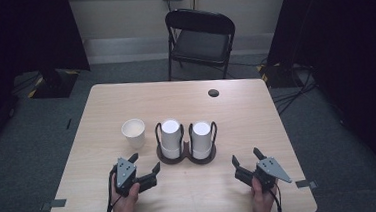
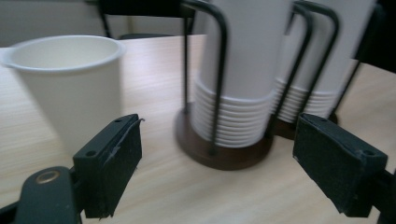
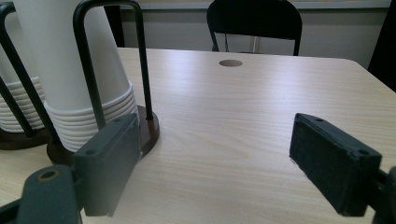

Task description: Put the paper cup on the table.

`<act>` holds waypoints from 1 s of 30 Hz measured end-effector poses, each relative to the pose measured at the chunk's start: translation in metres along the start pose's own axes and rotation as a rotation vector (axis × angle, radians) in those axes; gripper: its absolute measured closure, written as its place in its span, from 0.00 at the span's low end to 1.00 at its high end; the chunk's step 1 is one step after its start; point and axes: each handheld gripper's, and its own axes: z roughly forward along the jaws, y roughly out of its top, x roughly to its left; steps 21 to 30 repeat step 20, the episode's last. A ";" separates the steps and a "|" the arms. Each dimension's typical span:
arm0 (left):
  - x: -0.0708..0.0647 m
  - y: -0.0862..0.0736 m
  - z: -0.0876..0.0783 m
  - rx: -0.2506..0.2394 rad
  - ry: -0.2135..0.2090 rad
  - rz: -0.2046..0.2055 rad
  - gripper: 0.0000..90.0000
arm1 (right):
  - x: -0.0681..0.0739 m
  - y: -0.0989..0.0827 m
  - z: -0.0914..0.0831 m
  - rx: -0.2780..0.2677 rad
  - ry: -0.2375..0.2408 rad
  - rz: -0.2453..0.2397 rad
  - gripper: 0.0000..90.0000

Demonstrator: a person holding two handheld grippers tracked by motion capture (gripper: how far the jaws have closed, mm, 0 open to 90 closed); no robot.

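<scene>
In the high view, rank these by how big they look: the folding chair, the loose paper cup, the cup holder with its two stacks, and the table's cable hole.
Largest to smallest as they look:
1. folding chair, though it stands farther off
2. cup holder with both stacks
3. loose paper cup
4. cable hole

Two tools are resting on the surface (image 1: 256, 106), the left tool (image 1: 145, 165) and the right tool (image 1: 246, 158). One loose paper cup (image 1: 134, 133) is standing ahead of the left tool. Two cup stacks, one (image 1: 171, 139) beside the other (image 1: 201, 140), are sitting in one holder (image 1: 187, 157). One chair (image 1: 200, 40) is standing beyond.
</scene>
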 end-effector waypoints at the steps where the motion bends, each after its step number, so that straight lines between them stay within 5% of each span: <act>1: -0.004 -0.001 0.001 0.003 0.011 0.019 0.17 | 0.000 0.000 0.000 0.000 0.000 -0.001 0.17; 8: -0.021 -0.009 0.002 -0.006 0.012 0.034 0.17 | 0.000 0.000 0.000 0.001 -0.001 0.000 0.17; 20: -0.015 -0.017 0.003 -0.033 0.064 0.025 0.17 | 0.001 0.001 0.002 0.033 -0.005 0.000 0.17; 30: -0.015 -0.017 0.003 -0.033 0.064 0.025 0.17 | 0.001 0.001 0.002 0.033 -0.005 0.000 0.17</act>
